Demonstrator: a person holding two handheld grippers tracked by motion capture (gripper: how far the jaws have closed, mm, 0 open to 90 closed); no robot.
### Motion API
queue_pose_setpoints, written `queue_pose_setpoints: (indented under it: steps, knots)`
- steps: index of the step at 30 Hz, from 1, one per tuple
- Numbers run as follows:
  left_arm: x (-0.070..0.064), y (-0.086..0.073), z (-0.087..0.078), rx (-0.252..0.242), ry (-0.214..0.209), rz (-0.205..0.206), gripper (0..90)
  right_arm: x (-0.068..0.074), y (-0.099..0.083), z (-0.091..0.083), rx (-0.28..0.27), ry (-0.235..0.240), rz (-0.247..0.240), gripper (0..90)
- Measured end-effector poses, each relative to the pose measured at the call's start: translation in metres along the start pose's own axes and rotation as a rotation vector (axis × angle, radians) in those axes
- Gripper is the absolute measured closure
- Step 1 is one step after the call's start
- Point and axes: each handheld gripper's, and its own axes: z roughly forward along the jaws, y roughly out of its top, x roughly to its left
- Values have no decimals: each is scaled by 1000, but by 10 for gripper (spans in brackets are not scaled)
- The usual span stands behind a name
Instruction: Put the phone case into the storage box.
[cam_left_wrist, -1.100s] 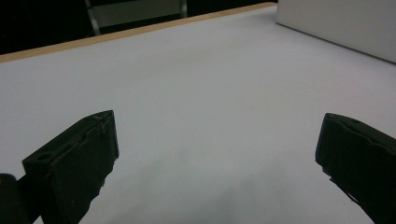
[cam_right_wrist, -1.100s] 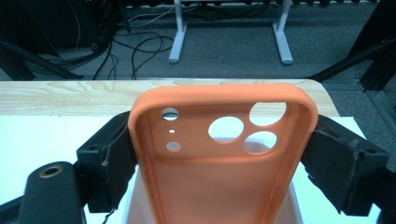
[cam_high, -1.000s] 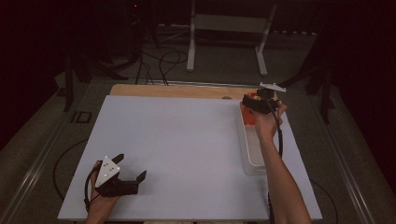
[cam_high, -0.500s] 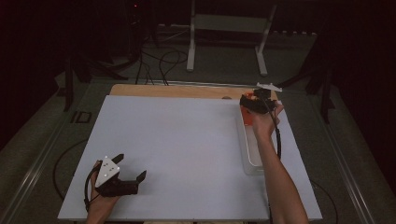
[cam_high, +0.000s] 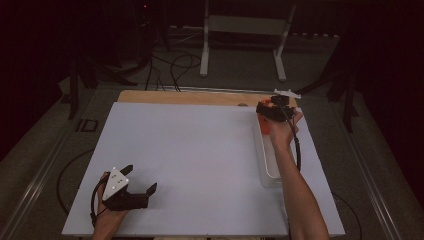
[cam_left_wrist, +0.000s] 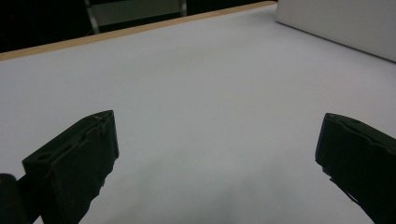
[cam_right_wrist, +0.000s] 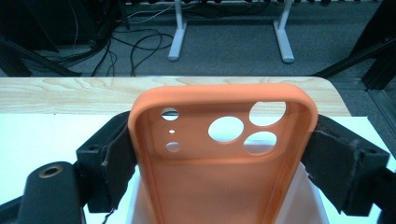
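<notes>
An orange phone case (cam_right_wrist: 219, 154) with several camera holes is clamped between the black jaws of my right gripper (cam_right_wrist: 223, 158), inner side up. From above, that right gripper (cam_high: 266, 111) is at the far end of a white tray (cam_high: 265, 165) on the right side of the table, with the orange phone case (cam_high: 264, 122) in it. My left gripper (cam_high: 141, 181) rests near the front left corner of the white table top (cam_high: 200, 150). Its jaws stand wide apart over bare surface, as the left gripper (cam_left_wrist: 215, 154) view confirms.
A wooden strip (cam_high: 190, 97) runs along the table's far edge. Beyond it are a white stand (cam_high: 245, 45) and cables (cam_high: 175, 65) on the floor. The white tray's wall (cam_left_wrist: 336, 23) crosses the top right of the left gripper view.
The right gripper has shifted slightly left and toward the far edge with the orange case in it. The left gripper has stayed put.
</notes>
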Motion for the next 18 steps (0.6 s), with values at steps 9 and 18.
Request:
queue_pose_setpoints:
  steps: [9, 18]
  knots:
    - [0, 0, 0, -1, 2, -1, 2, 2, 1, 4, 3, -7, 0, 158]
    - [1, 0, -1, -2, 1, -1, 1, 2, 2, 8, 4, -2, -11, 152]
